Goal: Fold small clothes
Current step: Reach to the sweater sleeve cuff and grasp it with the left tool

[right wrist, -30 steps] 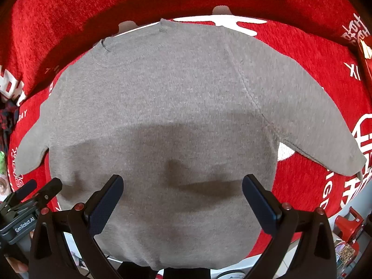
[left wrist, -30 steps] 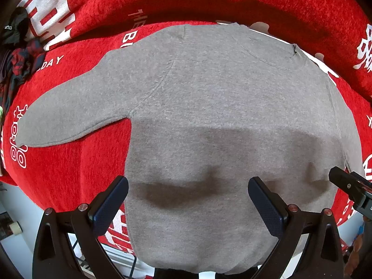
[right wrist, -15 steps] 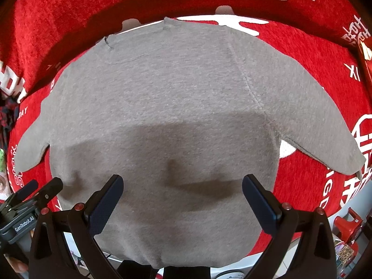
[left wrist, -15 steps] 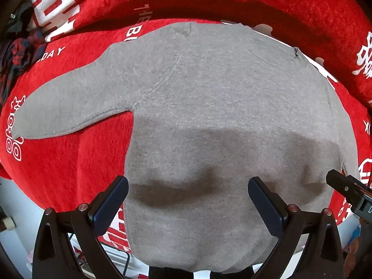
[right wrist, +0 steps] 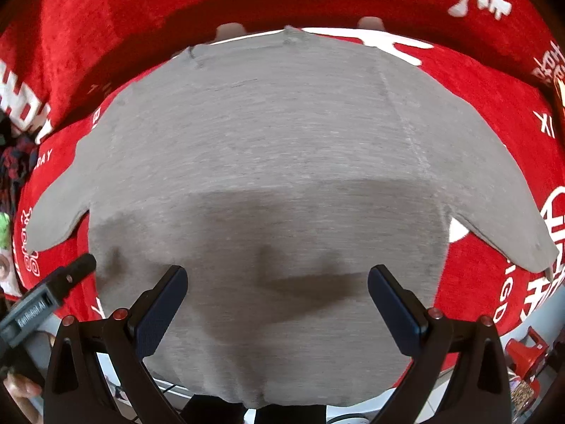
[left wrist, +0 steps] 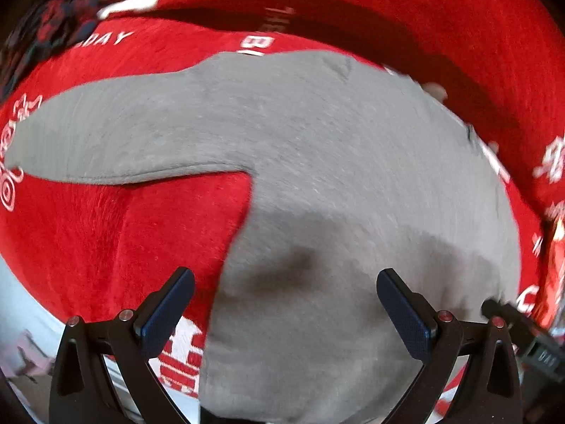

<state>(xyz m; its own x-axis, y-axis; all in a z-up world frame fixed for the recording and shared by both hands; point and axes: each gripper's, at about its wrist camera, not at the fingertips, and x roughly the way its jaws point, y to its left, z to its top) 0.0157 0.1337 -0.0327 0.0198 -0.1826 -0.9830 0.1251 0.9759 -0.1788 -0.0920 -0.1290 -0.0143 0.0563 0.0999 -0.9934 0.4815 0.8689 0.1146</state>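
Grey sweater (right wrist: 268,148) beside "DAY" lettering (right wrist: 44,158)

Matt grey knit sweater (right wrist: 268,148) lies on plush red blanket (right wrist: 469,84).

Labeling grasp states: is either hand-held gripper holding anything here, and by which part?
Nothing held. Left hand-held gripper and right hand-held gripper both hang open above the grey sweater, which lies flat on the red cover.

The sweater (right wrist: 268,162) lies flat on the blanket (right wrist: 494,106), collar (right wrist: 243,46) at the far side, sleeves out to either side. Left of the sweater, a heap of clothes (right wrist: 16,162) sits at the blanket's edge.
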